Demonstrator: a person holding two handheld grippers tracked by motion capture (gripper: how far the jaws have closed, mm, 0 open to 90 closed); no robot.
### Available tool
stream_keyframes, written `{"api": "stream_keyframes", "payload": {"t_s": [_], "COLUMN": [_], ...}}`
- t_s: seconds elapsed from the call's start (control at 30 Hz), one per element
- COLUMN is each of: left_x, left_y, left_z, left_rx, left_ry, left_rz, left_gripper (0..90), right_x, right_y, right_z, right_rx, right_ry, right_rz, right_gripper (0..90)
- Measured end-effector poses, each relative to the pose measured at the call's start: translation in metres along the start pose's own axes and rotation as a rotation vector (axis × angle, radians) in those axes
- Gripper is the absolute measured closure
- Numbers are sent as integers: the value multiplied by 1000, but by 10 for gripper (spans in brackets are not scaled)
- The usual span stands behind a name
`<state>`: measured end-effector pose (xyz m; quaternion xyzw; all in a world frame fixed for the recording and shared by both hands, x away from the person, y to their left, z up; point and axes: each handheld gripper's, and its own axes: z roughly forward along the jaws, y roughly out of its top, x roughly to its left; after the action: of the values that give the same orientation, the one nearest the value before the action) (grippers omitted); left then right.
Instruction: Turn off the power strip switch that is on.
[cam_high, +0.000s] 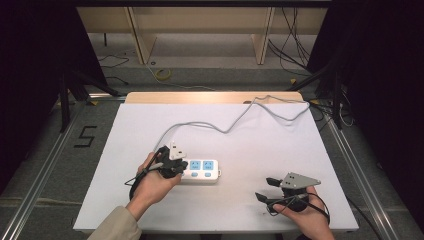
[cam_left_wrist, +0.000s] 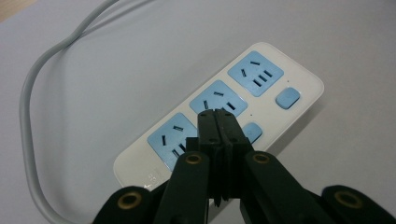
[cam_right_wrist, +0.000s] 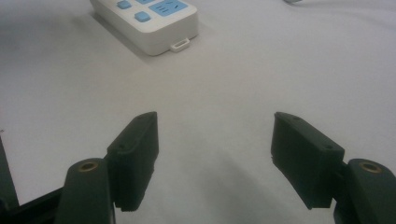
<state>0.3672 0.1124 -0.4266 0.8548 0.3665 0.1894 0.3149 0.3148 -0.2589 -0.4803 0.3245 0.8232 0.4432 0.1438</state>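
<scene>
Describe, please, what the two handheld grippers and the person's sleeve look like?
Both grippers are black. The left gripper has flat fingers on arms with brass-coloured rivets. The right gripper has the same black fingers, carries a grey three-cornered plate on top, and trails a thin black cable. The left forearm wears a beige sleeve.
</scene>
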Motion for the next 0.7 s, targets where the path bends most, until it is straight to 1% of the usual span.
{"api": "stream_keyframes", "payload": {"t_s": [0.3,0.37,0.7], "left_x": [-1,-1,-1], "left_y": [1,1,1], "left_z": [2,2,5], "left_rx": [12,27,53], "left_ry": [-2,0,-2], "left_rz": [-2,5,0], "left_gripper": [895,895,895], "right_x": [0,0,0], "right_y": [0,0,0], "right_z": [0,0,0], "right_rx": [1,1,4], "right_ry": [0,1,2], "right_rz": [0,0,-1], "right_gripper": [331,331,331]}}
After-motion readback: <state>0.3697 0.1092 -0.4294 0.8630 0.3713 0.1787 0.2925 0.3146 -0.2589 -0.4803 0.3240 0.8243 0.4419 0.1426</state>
